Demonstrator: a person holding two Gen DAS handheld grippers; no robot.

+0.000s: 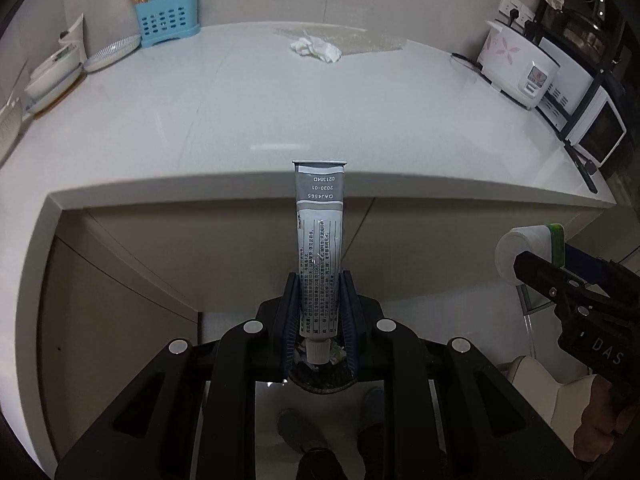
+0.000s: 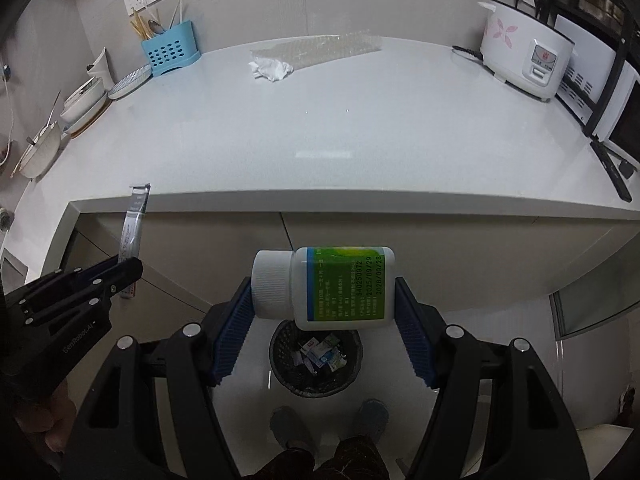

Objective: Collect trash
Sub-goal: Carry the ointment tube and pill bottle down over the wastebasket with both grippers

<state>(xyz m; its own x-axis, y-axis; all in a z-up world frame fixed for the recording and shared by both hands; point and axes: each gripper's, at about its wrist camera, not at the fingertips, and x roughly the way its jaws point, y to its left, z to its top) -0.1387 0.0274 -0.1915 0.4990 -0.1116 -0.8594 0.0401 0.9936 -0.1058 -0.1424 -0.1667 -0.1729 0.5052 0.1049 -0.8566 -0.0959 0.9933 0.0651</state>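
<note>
My left gripper (image 1: 319,280) is shut on a grey ointment tube (image 1: 319,232), cap end down, held in front of the counter edge above a dark mesh trash bin (image 1: 320,384). My right gripper (image 2: 324,292) is shut on a white pill bottle with a green label (image 2: 340,286), lying sideways, cap to the left, above the trash bin (image 2: 316,360) that holds several scraps. The bottle (image 1: 528,250) also shows at the right of the left wrist view, and the tube (image 2: 134,224) at the left of the right wrist view. A crumpled tissue (image 2: 272,69) and a bubble wrap sheet (image 2: 324,49) lie at the counter's back.
The white counter (image 2: 320,140) carries a blue utensil holder (image 2: 170,53) and stacked dishes (image 2: 82,106) at the left, a rice cooker (image 2: 524,56) and a microwave (image 2: 600,92) at the right. Cabinet fronts are below the counter. The person's feet (image 2: 330,420) stand near the bin.
</note>
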